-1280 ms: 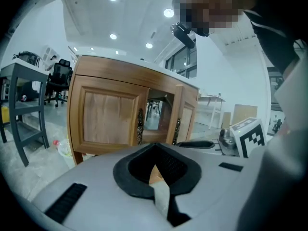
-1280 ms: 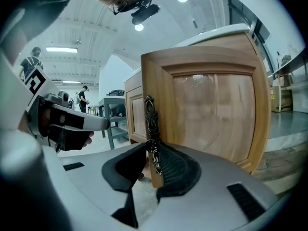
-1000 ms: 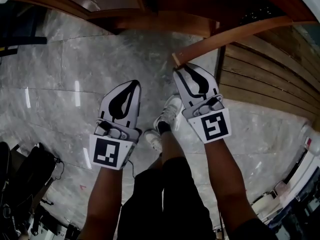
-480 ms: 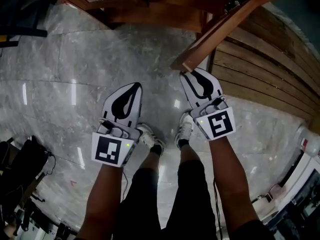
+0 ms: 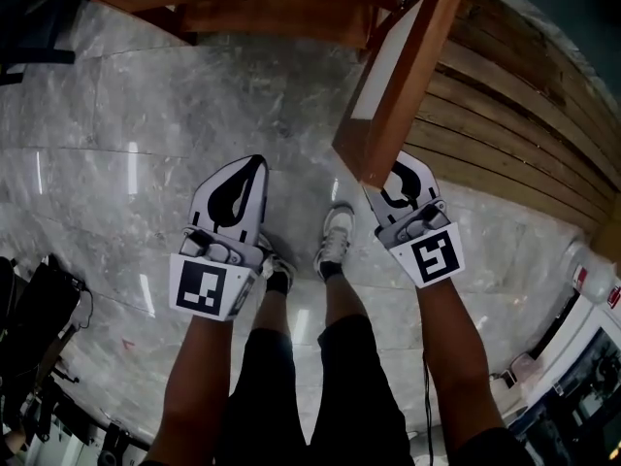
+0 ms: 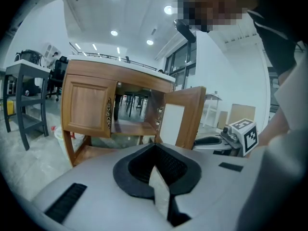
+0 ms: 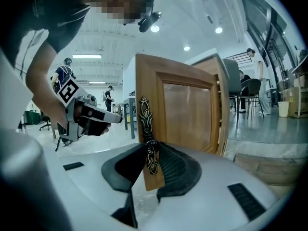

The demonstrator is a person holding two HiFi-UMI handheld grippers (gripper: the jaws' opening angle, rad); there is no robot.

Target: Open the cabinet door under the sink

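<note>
The cabinet door (image 5: 403, 76) stands swung well out from the wooden cabinet (image 6: 91, 105), edge-on over the grey marble floor (image 5: 146, 115). Its free edge, with the ornate dark handle (image 7: 150, 143), sits between the jaws of the right claw (image 5: 393, 171), which is clamped narrowly on the door's lower corner. The left claw (image 5: 254, 160) hangs beside it, apart from the door, its jaws together with nothing between them. The person's shoes (image 5: 335, 236) are on the floor between the two claws.

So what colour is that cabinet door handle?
The handle is dark metal with ornate scrollwork; the right gripper view shows it best.
</note>
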